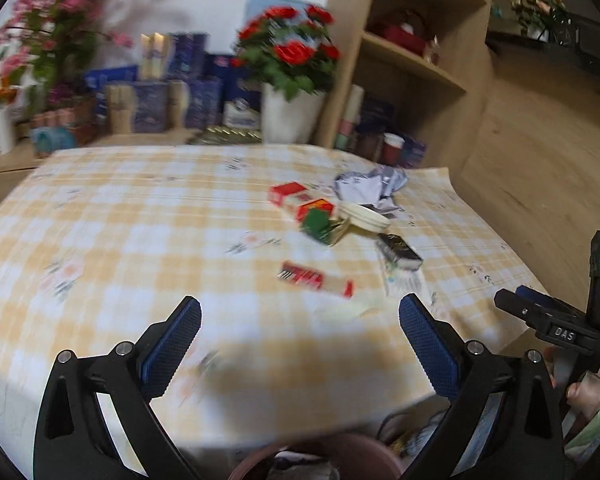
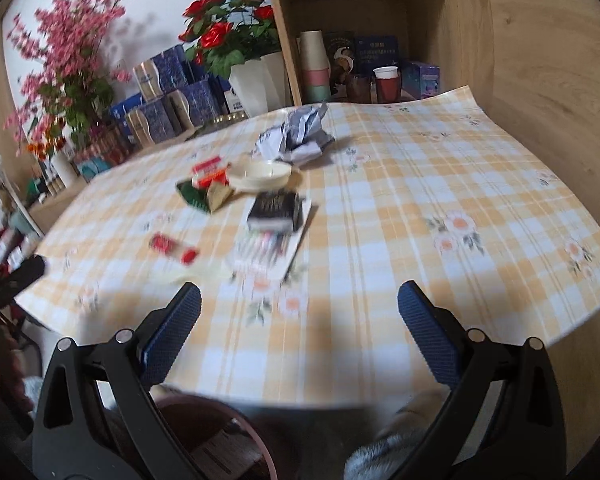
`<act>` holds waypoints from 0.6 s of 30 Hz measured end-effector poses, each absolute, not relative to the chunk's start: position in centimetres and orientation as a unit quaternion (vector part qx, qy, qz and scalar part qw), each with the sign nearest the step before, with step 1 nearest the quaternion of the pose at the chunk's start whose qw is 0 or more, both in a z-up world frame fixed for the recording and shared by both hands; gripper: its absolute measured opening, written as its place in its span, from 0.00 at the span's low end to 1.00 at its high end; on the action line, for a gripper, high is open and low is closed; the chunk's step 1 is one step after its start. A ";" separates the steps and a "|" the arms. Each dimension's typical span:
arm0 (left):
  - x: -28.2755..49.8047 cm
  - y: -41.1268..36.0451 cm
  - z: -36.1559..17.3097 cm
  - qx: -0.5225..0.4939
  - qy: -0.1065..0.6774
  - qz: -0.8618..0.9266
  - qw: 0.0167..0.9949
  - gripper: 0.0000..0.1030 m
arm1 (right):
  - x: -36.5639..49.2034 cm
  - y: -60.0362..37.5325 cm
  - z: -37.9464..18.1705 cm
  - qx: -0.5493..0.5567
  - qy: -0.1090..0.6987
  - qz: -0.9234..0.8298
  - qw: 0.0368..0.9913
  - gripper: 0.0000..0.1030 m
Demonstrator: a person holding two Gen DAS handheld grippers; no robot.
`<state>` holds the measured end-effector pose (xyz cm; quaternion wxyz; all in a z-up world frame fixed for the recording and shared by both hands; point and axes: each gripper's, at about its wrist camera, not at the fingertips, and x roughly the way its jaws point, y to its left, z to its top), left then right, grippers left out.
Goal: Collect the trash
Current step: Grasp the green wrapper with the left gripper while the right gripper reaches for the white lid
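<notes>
Two grippers are seen over the checked counter (image 2: 400, 184), the left gripper (image 1: 300, 344) and right gripper (image 2: 300, 336) both with jaws spread wide and nothing held between them. Trash is scattered well ahead of the jaws: a red wrapper (image 1: 316, 279), a black packet (image 2: 276, 210), crumpled paper (image 2: 296, 136).

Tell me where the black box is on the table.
In the right wrist view the black box lies mid-table on a clear packet of pens, just in front of the cream round lid, right of the green wrapper.
</notes>
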<state>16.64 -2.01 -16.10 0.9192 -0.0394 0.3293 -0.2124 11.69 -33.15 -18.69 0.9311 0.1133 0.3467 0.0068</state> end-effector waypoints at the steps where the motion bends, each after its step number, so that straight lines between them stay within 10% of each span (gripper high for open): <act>1: 17.9 -2.7 -16.2 -0.042 0.336 -0.220 0.915 0.94 | 12.7 -33.6 -18.4 0.119 0.344 0.007 0.931 0.94; 15: 33.7 -9.0 -22.4 -0.170 0.434 -0.196 0.862 0.63 | 21.1 -36.2 -19.1 0.135 0.355 0.039 0.924 0.94; 17: 34.4 -8.9 -23.3 -0.177 0.448 -0.197 0.854 0.21 | 22.2 -36.1 -19.5 0.135 0.363 0.048 0.921 0.94; 18: 34.5 -8.6 -23.6 -0.186 0.450 -0.203 0.850 0.21 | 23.1 -36.0 -19.7 0.136 0.371 0.056 0.917 0.94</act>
